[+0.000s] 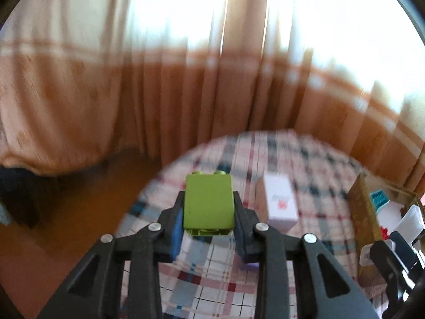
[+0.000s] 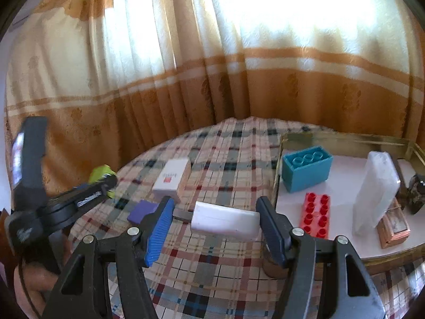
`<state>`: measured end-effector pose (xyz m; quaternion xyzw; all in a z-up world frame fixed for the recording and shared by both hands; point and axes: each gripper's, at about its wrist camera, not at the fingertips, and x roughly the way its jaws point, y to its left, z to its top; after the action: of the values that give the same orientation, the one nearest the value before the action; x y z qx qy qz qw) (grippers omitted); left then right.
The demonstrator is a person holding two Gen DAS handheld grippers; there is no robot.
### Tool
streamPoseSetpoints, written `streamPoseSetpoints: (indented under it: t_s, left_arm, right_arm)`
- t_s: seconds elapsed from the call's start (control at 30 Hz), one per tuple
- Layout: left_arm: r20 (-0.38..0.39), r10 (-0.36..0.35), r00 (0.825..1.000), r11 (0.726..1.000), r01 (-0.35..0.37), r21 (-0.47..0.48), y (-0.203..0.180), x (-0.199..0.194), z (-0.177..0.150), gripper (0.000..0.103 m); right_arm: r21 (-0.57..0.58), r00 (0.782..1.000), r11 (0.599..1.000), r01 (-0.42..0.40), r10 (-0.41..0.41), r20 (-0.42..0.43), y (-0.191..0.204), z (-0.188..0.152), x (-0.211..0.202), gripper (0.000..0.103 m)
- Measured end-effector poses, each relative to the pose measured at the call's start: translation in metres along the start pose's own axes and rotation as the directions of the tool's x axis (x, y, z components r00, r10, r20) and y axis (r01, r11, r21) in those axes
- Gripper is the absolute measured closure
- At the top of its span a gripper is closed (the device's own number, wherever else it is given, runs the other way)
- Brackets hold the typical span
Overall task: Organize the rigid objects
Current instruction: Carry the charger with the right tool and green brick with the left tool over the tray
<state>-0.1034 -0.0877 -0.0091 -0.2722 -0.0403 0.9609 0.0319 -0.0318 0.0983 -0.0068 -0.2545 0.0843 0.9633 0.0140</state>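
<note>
Left gripper (image 1: 208, 207) clenched on green brick (image 1: 209, 204), lifted above plaid table (image 1: 212, 260), studs toward 12 o'clock, long axis along fingers. Right gripper (image 2: 215, 228) spread wide, holding nothing, straddling white block (image 2: 225, 222) lying crosswise on cloth. Gold-rimmed tray (image 2: 345, 139) at 2 o'clock holds blue brick (image 2: 305, 171), red brick (image 2: 316, 218).

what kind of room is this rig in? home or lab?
Most likely a home living or dining room, not a lab. Cues: floor-length cream and orange curtains over a bright window, a round table under a plaid tablecloth, and a gold-rimmed tray holding toy bricks and small boxes.
</note>
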Motion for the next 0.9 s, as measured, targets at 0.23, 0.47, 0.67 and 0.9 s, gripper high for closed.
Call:
streamPoseSetpoints:
  t_s: [0.23, 0.47, 0.67, 0.9]
  left_arm:
    - [0.217, -0.016, 0.976, 0.998, 0.004, 0.055, -0.026, -0.048, -0.009, 0.072]
    - [0.214, -0.072, 0.974, 0.991, 0.046, 0.122, -0.068, -0.055, -0.018, 0.072]
    - [0.189, -0.13, 0.973, 0.987, 0.109, 0.118, -0.065, -0.06, -0.021, 0.077]
    - [0.022, -0.105, 0.994, 0.994, 0.104, 0.019, -0.012, -0.049, -0.025, 0.077]
  right_arm:
    - [-0.007, 0.976, 1.0, 0.031, -0.028, 0.215, 0.003, -0.002, -0.044, 0.037]
    - [-0.036, 0.953, 0.993, 0.111, -0.096, 0.288, -0.01, 0.0, -0.061, 0.037]
    - [-0.017, 0.941, 0.985, 0.17, -0.157, 0.3, -0.035, -0.001, -0.072, 0.037]
    - [-0.007, 0.943, 0.988, 0.157, -0.148, 0.298, -0.044, -0.008, -0.083, 0.037]
